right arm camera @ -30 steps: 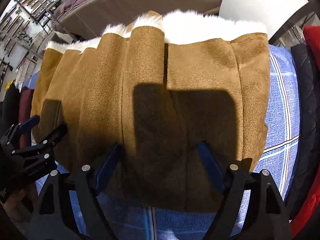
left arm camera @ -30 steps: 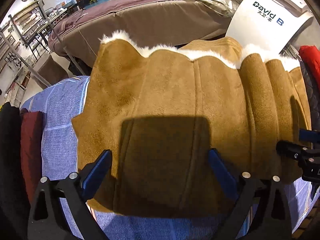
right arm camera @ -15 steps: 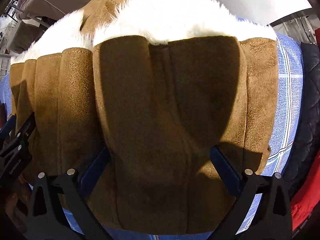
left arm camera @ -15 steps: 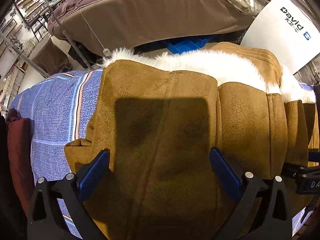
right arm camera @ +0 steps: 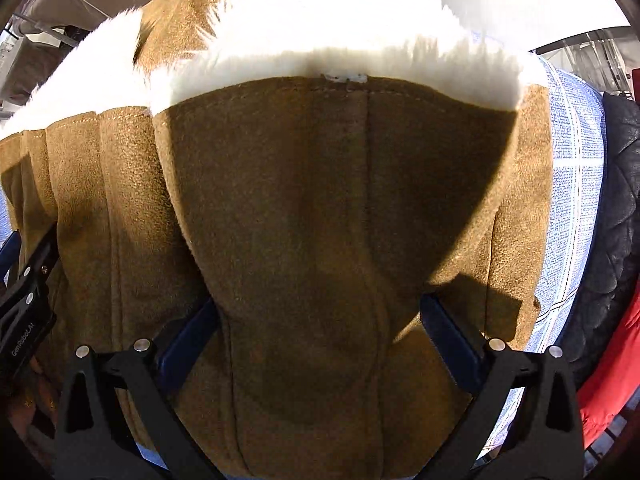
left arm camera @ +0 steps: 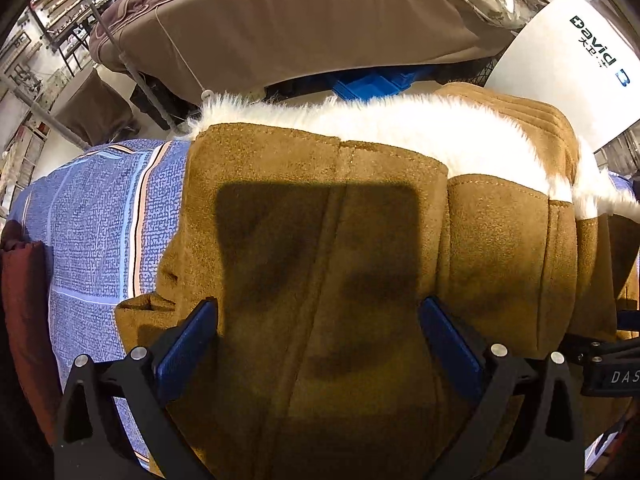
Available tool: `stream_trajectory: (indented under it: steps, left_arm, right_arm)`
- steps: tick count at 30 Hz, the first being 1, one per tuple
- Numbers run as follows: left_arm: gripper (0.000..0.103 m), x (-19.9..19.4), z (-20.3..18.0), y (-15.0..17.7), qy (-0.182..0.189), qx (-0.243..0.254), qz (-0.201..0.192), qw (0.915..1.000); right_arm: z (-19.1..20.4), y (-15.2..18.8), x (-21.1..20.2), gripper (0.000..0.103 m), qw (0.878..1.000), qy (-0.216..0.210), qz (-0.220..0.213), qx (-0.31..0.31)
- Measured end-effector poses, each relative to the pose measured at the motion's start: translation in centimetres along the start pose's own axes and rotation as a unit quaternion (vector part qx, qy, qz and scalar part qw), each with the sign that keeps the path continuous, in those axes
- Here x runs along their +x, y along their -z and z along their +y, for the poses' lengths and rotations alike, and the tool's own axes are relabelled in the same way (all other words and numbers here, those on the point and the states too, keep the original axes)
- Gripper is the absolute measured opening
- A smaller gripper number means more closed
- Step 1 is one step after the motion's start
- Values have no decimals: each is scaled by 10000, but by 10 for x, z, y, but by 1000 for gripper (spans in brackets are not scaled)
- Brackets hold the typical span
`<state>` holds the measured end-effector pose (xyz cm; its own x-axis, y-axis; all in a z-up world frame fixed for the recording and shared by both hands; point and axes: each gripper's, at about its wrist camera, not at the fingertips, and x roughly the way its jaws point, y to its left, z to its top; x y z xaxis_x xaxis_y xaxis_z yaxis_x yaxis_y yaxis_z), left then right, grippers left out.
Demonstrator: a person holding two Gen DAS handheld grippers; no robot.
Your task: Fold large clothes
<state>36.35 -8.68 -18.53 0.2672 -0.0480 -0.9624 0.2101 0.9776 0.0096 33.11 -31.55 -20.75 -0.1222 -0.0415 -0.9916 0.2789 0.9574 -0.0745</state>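
Looks like some kind of warehouse or data-collection workshop rather than a real home. Upper left of the left wrist view has metal shelving racks (left arm camera: 48,40) stuffed with small clutter, and across the top there's a big platform under a brown cover (left arm camera: 288,28) with blue plastic crates (left arm camera: 376,82) shoved underneath. Upper right shows a white branded sign (left arm camera: 572,80) with "David B" lettering. The work surface is covered with a blue plaid sheet (left arm camera: 92,216), with spare jackets (right arm camera: 608,216) piled along the right edge of the right wrist view.
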Motion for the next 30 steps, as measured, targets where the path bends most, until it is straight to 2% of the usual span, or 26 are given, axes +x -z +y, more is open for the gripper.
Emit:
stream_trajectory:
  steps: [5, 9, 13, 17, 21, 22, 26, 30]
  left_arm:
    - [99, -9, 0, 10, -30, 40, -202, 9998]
    - [97, -29, -2, 17, -60, 144, -280, 9995]
    - [97, -56, -1, 37, -85, 144, -491, 9987]
    - [97, -74, 5, 58, -174, 83, -645, 9977]
    - [97, -86, 12, 76, -146, 22, -587, 9982]
    - [97, -88, 15, 79, -90, 2, -561, 9984]
    - [97, -97, 29, 81, -9, -23, -430, 9991]
    - [97, -116, 67, 104, 267, -284, -414, 9984]
  right_arm:
    - [0, 20, -5, 99, 9987, 7, -513, -35]
    - [0, 39, -13, 99, 9944, -7, -1056, -95]
    - [-4, 64, -17, 99, 9876, -30, -1565, -86]
    - [-10, 79, -16, 99, 9854, -142, -1694, -92]
    - [-31, 75, -28, 99, 9869, -390, -1547, -254]
    - [-28, 90, -25, 99, 9869, -423, -1522, -328]
    - [-49, 105, -37, 99, 9832, -628, -1631, -531]
    - [-86, 140, -60, 98, 9772, -916, -1890, -316]
